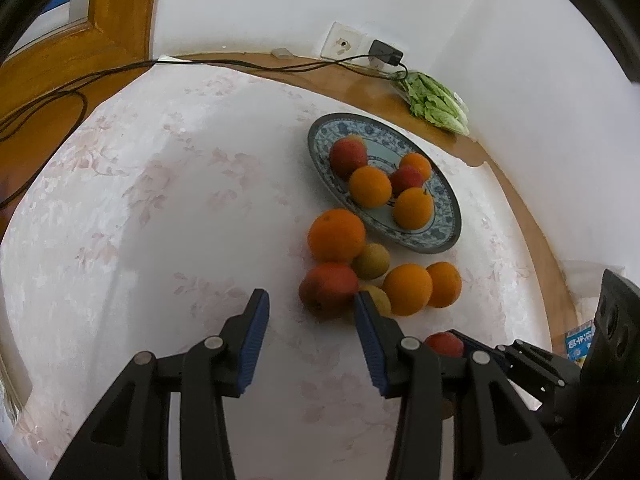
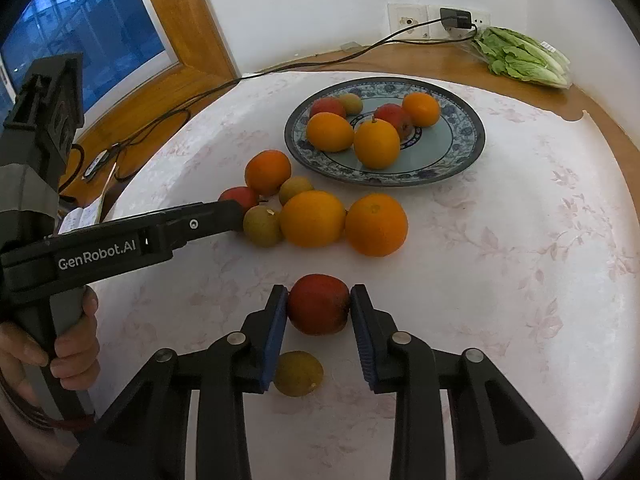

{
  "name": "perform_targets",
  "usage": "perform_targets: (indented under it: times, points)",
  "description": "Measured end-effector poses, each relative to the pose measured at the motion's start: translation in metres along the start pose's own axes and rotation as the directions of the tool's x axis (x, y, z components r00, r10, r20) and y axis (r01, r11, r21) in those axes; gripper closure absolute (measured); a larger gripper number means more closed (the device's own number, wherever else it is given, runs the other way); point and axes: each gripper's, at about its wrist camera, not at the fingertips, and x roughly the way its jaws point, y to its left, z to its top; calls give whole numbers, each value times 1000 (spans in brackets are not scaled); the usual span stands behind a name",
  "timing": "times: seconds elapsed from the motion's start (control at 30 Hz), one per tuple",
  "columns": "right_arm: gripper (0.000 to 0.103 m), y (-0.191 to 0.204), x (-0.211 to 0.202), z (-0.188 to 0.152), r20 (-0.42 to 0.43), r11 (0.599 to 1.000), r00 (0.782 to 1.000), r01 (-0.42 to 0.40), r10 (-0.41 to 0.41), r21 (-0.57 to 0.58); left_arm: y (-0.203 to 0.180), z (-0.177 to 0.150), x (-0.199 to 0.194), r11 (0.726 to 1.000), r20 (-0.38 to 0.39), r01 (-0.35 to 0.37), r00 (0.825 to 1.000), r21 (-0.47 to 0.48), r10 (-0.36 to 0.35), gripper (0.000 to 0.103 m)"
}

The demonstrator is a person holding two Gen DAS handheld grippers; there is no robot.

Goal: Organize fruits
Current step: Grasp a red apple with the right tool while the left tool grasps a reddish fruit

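A blue-patterned plate [image 2: 464,152] holds several oranges and red fruits; it also shows in the left wrist view [image 1: 444,236]. Loose fruit lies in front of it: oranges [image 2: 376,224], small green-brown fruits [image 2: 262,226] and a red fruit [image 1: 328,290]. My right gripper [image 2: 319,304] is shut on a red apple [image 2: 318,304], with a small green-brown fruit [image 2: 298,374] below it on the cloth. My left gripper [image 1: 311,312] is open and empty, its right finger beside the loose pile.
A white floral cloth [image 2: 520,280] covers the round wooden table. A bag of lettuce [image 2: 520,56] lies at the back by wall sockets [image 2: 408,20] with a plugged charger and black cable [image 2: 200,96]. A window with a wooden frame is at the left.
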Motion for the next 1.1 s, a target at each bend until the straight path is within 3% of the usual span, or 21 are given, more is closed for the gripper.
perform_targets:
  times: [0.3, 0.47, 1.1]
  points:
    - [70, -10, -2, -1, 15, 1000, 1000, 2, -2, 29, -4, 3, 2, 1000, 10, 13, 1000, 2, -13, 59]
    - [70, -19, -6, -1, 26, 998, 1000, 5, -7, 58, -4, 6, 5, 999, 12, 40, 999, -9, -40, 69]
    - [70, -26, -19, 5, 64, 997, 998, 18, -23, 76, -13, 9, -16, 999, 57, 30, 998, 18, -31, 70]
